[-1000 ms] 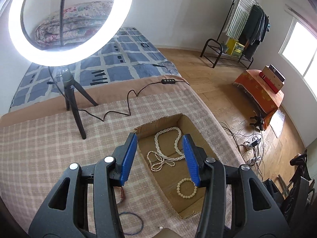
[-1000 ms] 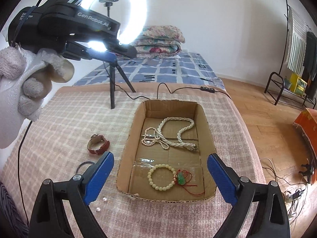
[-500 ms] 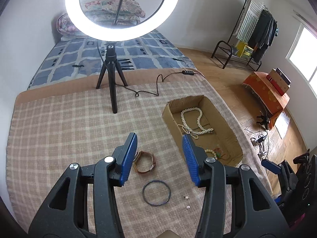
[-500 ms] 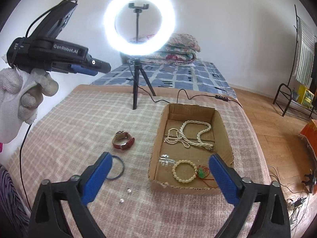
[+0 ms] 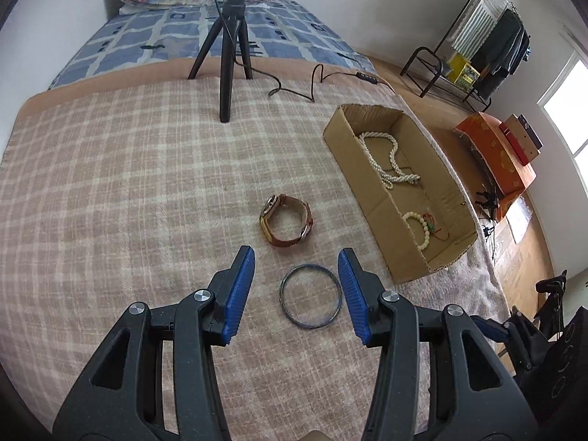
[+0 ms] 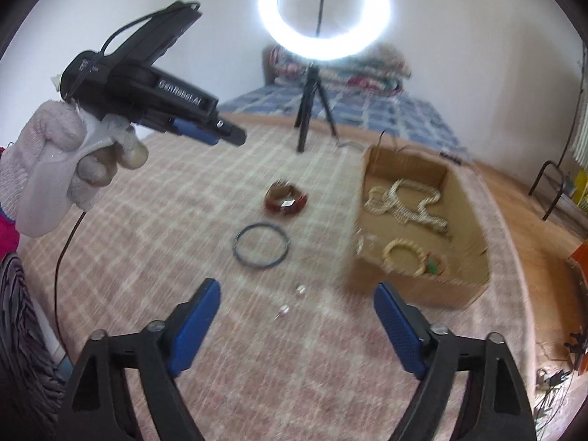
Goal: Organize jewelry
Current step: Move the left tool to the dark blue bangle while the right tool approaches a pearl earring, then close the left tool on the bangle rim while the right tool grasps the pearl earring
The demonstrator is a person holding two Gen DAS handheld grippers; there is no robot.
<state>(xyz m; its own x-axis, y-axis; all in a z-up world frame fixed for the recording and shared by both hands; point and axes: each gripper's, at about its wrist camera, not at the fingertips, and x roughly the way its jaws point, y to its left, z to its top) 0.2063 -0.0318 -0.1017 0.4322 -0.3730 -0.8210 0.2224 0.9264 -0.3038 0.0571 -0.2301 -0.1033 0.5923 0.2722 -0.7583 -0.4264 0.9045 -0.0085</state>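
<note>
In the left wrist view the left gripper [image 5: 296,257] hangs over the checked blanket [image 5: 128,183] with its jaws partly apart and nothing between the pads, framing a thin dark bangle [image 5: 311,296] that lies flat just below them; a brown leather watch [image 5: 287,218] sits just beyond, and the cardboard box [image 5: 371,198] to the right already holds a pearl necklace [image 5: 389,161] and a bead bracelet [image 5: 422,228]. The bangle looks light, stiff and slippery, best pinched across its rim; lying flat in soft pile, it may be hard to get under. In the blurred right wrist view the right gripper [image 6: 297,294] is wide and closing on nothing, above two tiny pieces [image 6: 292,299], perhaps earrings, too small to identify.
</note>
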